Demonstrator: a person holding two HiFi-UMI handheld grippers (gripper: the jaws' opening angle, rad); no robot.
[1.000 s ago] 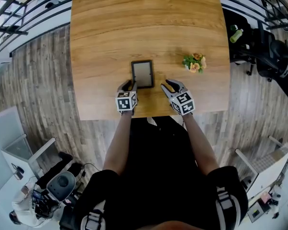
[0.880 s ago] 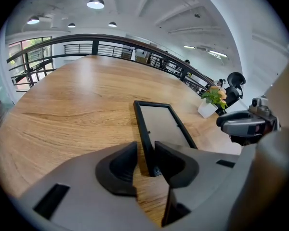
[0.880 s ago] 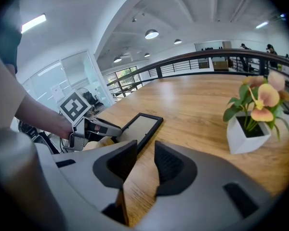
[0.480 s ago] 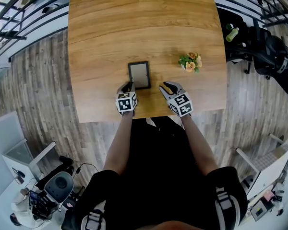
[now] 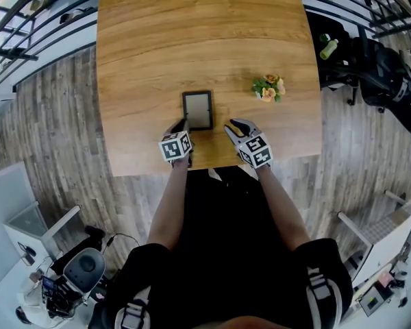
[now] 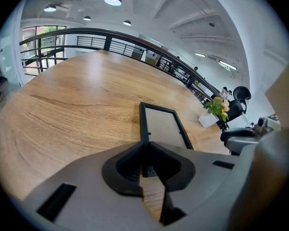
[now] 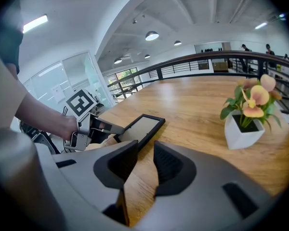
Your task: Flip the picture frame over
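The black picture frame (image 5: 197, 110) lies flat on the wooden table (image 5: 192, 33), near its front edge. My left gripper (image 5: 185, 124) is at the frame's near left corner, and its jaws are closing with that corner rail between them. In the left gripper view the tips (image 6: 144, 146) pinch the frame (image 6: 164, 126). My right gripper (image 5: 234, 125) hovers a little to the right of the frame; its jaws are closing slightly with nothing between them. The right gripper view shows the frame (image 7: 142, 126) and the left gripper (image 7: 111, 128) at its corner.
A small white pot of flowers (image 5: 268, 89) stands on the table to the right of the frame, also in the right gripper view (image 7: 245, 117). The table's front edge runs just under both grippers. A green bottle (image 5: 327, 48) and black gear (image 5: 383, 74) lie off the table's right side.
The left gripper's jaws have come together on the frame's near left corner and the gripper has rolled a little. The right gripper has barely moved.
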